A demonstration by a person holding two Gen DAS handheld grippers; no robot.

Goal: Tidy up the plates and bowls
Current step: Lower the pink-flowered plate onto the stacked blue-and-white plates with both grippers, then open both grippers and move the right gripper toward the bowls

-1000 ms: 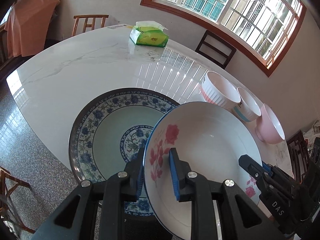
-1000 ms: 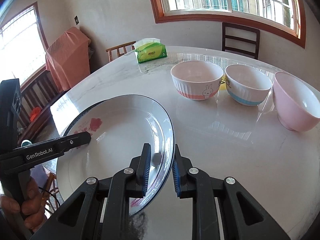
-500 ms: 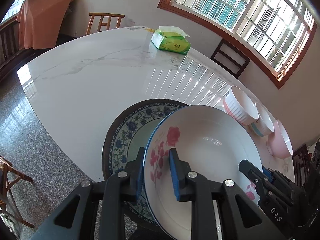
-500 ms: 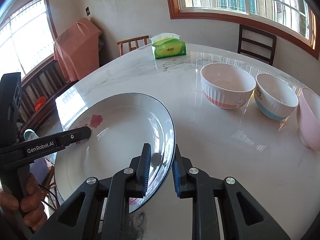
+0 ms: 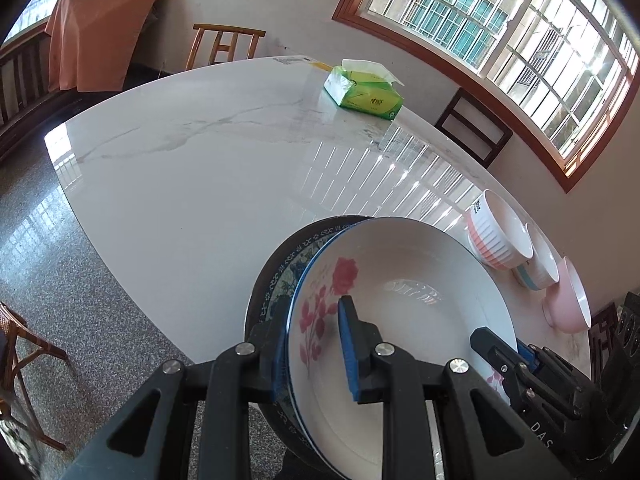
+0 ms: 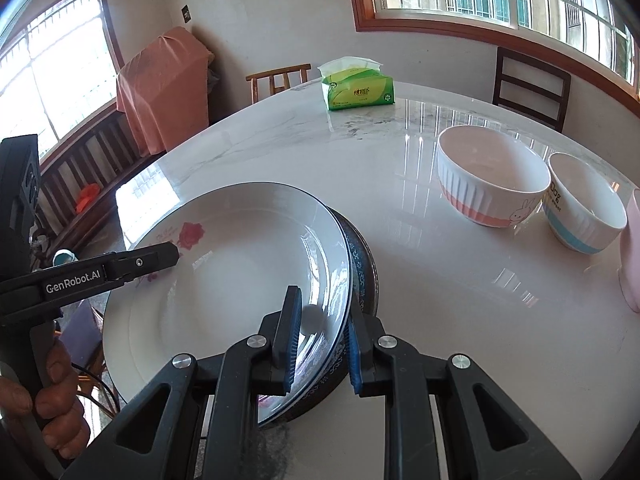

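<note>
Here, most of the blue patterned plate [image 5: 280,280] is hidden under the white flower plate [image 5: 400,320], so I see only a thin slice of its rim. The pink bowl [image 6: 632,256] is cut off at the side of my right view, and I cannot tell if the flower plate rests on the blue one or hangs just above it.

My left gripper [image 5: 314,344] is clamped on the flower plate's rim on one side. My right gripper [image 6: 322,344] is clamped on the rim across from it. My left hand [image 6: 48,404] holds its handle.

The flower plate sits at the near edge of the table [image 5: 200,168], partly past it. Beyond the plate the table is bare up to the green tissue pack [image 5: 364,94]. The striped bowl [image 6: 490,178] and the blue-band bowl [image 6: 584,204] stand well apart from the plate, on its right.
</note>
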